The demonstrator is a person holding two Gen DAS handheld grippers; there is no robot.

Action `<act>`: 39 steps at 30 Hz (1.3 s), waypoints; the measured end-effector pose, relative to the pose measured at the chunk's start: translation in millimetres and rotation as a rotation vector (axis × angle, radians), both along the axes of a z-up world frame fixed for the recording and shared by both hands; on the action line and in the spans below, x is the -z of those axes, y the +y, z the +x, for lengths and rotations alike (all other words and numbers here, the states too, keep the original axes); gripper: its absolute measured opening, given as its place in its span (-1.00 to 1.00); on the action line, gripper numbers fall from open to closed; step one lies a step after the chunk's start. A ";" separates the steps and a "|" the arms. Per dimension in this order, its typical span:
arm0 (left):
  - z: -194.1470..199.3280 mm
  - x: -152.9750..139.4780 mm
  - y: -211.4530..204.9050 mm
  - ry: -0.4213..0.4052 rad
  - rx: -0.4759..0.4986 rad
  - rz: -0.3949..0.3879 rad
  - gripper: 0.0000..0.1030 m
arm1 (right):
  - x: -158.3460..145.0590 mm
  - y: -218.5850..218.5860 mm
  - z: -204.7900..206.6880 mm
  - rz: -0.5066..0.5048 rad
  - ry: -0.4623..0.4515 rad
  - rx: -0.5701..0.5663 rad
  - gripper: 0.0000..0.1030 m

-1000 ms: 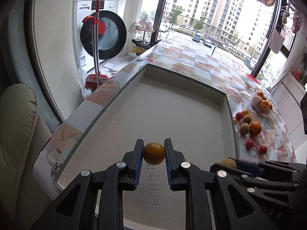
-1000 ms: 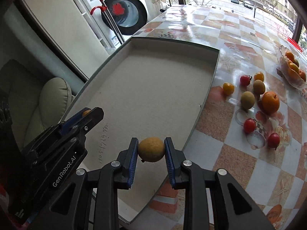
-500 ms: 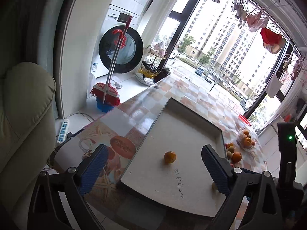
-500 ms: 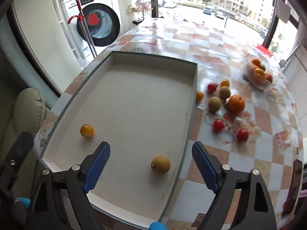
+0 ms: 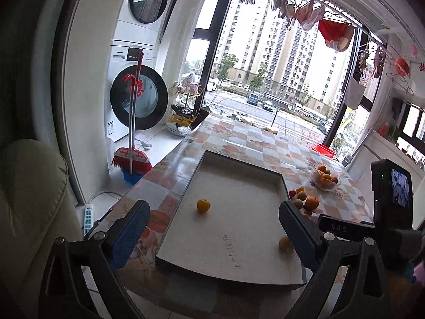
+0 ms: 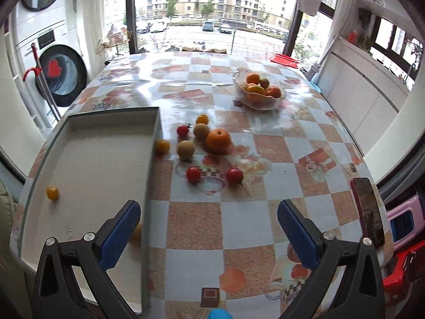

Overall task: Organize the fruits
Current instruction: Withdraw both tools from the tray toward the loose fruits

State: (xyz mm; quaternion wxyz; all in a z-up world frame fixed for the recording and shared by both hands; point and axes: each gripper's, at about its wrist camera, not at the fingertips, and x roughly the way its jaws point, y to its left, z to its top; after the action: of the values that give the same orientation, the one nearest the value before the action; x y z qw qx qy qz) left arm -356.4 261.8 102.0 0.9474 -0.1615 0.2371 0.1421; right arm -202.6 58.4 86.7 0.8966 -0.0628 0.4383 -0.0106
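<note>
Checkered bench [image 6: 265, 191] is carrying a grey tray [image 6: 152, 159] at nine o'clock; loose fruits [image 6: 186, 148] are lying at twelve. Left claw [image 5: 212, 228] is standing apart and empty, right claw [image 6: 208, 228] is opening, empty. Approaching one fruit squarely would be wise.

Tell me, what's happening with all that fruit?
A person is sorting fruit with two hand-held tongs. Two small orange-yellow fruits already lie in the shallow grey tray. Both the left tongs and right tongs are open and empty. More loose round fruit waits on the checkered table.
</note>
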 end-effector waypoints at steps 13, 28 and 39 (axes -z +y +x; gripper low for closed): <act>-5.5 9.4 -14.6 -0.035 -0.020 0.032 0.91 | 63.4 -86.7 22.8 -0.120 0.109 0.252 1.00; -11.0 14.0 -21.9 -0.067 -0.066 0.050 0.91 | 72.9 -118.5 22.6 0.031 0.107 0.351 1.00; -21.4 -9.2 -59.8 -0.150 0.026 0.110 0.91 | 76.2 -127.9 23.7 0.112 0.159 0.350 1.00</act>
State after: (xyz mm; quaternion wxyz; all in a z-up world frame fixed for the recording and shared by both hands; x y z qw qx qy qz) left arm -377.8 202.0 111.2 0.9716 -0.1164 0.1594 0.1303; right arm -178.9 -69.4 10.6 0.8458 0.0637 0.5116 -0.1370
